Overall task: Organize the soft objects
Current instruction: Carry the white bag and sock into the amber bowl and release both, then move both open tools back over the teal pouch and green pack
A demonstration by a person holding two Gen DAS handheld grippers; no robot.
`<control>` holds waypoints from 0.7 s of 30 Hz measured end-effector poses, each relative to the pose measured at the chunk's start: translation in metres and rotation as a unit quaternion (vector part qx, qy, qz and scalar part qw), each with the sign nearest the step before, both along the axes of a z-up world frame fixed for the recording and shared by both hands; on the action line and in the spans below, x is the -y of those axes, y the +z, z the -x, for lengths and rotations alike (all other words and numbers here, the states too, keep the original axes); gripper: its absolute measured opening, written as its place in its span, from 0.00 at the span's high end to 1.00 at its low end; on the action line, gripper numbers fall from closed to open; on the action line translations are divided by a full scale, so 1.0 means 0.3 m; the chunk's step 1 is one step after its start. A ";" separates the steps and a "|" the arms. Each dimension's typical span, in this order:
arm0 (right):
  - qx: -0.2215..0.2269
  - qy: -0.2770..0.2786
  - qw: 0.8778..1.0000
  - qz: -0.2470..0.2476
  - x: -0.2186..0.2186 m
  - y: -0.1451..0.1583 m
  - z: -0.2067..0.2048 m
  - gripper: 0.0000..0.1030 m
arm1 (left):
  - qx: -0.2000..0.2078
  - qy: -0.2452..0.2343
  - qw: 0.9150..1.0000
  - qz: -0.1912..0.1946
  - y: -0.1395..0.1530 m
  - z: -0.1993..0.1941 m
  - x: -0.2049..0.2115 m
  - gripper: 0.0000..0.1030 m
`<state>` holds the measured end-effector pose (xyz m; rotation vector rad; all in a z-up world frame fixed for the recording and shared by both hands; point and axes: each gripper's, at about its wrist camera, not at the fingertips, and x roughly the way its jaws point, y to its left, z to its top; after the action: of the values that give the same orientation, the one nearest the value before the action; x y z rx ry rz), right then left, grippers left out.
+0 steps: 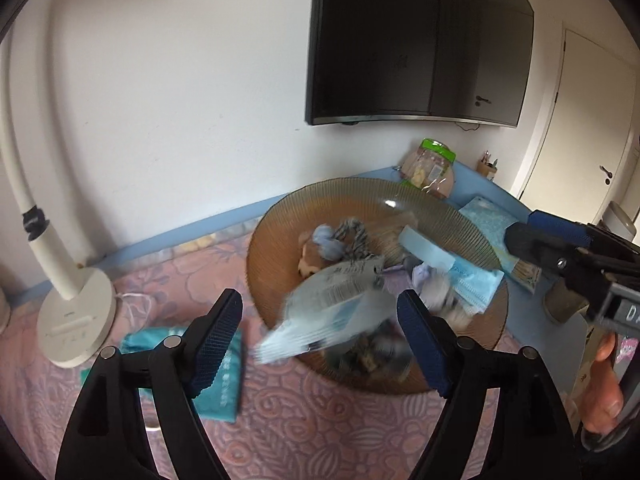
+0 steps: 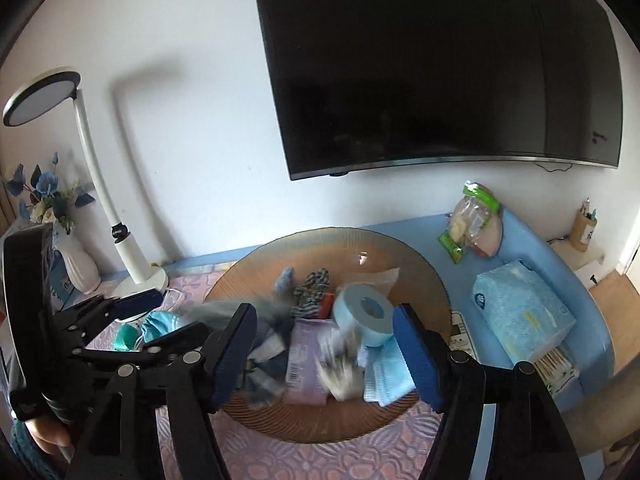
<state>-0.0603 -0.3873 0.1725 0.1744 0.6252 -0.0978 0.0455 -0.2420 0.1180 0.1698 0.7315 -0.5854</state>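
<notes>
An amber ribbed glass bowl (image 1: 304, 196) (image 2: 320, 234) on the pink cloth holds soft things: a striped rope toy (image 1: 354, 236), a blue roll (image 2: 362, 308), face masks (image 2: 386, 376) and a lilac packet (image 2: 308, 360). My left gripper (image 1: 320, 344) is open over the bowl's near rim. A pale blue packet (image 1: 328, 312) is smeared between its fingers, loose of both pads. My right gripper (image 2: 328, 352) is open above the bowl, and a blurred grey-white soft thing (image 2: 340, 372) lies loose below it. Each gripper shows in the other's view: right gripper (image 1: 520, 236), left gripper (image 2: 160, 320).
A white desk lamp (image 1: 76, 320) (image 2: 136, 276) stands left of the bowl, with a teal pouch (image 1: 224, 368) beside it. A tissue pack (image 2: 520, 312), a snack bag (image 2: 472, 220) and a pen holder (image 2: 584, 232) sit on the right. A dark TV (image 2: 440, 60) hangs on the wall behind.
</notes>
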 end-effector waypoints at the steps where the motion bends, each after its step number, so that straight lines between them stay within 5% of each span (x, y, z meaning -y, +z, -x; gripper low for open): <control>1: 0.001 0.000 1.000 -0.003 0.003 -0.004 0.015 0.33 | -0.001 0.003 1.000 -0.001 -0.001 0.007 -0.017 0.24; 7: 0.007 0.019 0.999 -0.036 -0.036 -0.016 0.081 0.31 | -0.015 0.051 0.998 0.019 0.041 0.074 -0.227 0.24; 10: 0.014 0.050 0.997 -0.049 -0.135 -0.024 0.104 0.19 | -0.002 0.081 0.996 0.023 0.083 0.128 -0.345 0.24; 15: -0.016 0.122 0.990 -0.070 -0.381 -0.137 0.102 0.17 | 0.042 0.165 0.985 0.021 0.160 0.284 -0.587 0.00; 21: -0.092 0.150 0.984 -0.034 -0.628 -0.391 0.046 0.17 | 0.009 0.254 0.966 -0.046 -0.033 0.331 -0.732 0.00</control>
<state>-0.0740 -0.1989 0.0554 0.1367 0.8326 0.2017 -0.0538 -0.0225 0.1082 0.0677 0.7489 -0.0599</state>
